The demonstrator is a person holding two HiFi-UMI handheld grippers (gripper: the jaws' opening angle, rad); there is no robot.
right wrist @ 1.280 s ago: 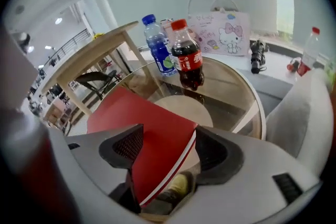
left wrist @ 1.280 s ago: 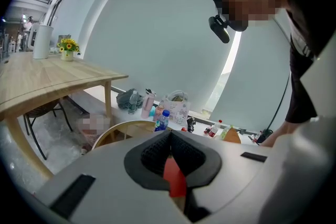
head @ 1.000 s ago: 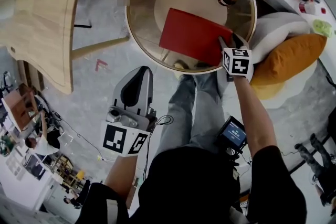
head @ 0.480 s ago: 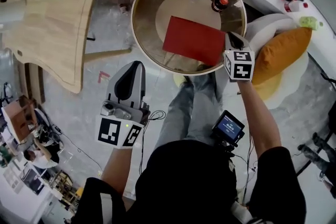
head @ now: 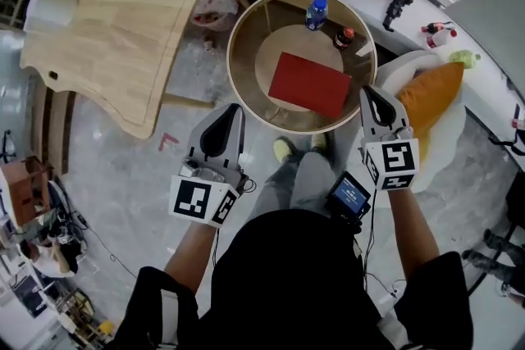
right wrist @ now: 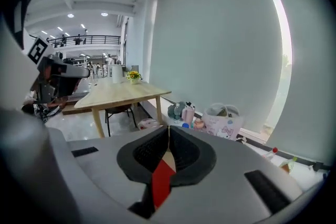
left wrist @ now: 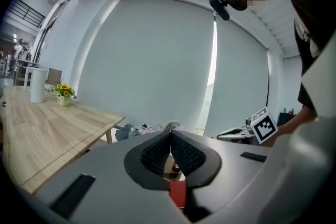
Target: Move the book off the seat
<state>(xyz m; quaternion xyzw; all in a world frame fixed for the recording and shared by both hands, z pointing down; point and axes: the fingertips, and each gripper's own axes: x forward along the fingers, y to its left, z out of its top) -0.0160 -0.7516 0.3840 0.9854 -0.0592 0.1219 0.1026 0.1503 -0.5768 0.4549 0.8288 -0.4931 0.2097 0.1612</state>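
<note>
Right gripper risen clear of book, closed; left gripper closed; bottles beside book.

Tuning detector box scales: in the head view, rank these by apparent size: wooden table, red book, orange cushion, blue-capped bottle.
1. wooden table, largest by far.
2. red book and orange cushion: they look much alike, so I won't rank one over the other.
3. blue-capped bottle, clearly smallest.

Open-plan office hall: long wooden table, mezzanine railing, window blinds.
</note>
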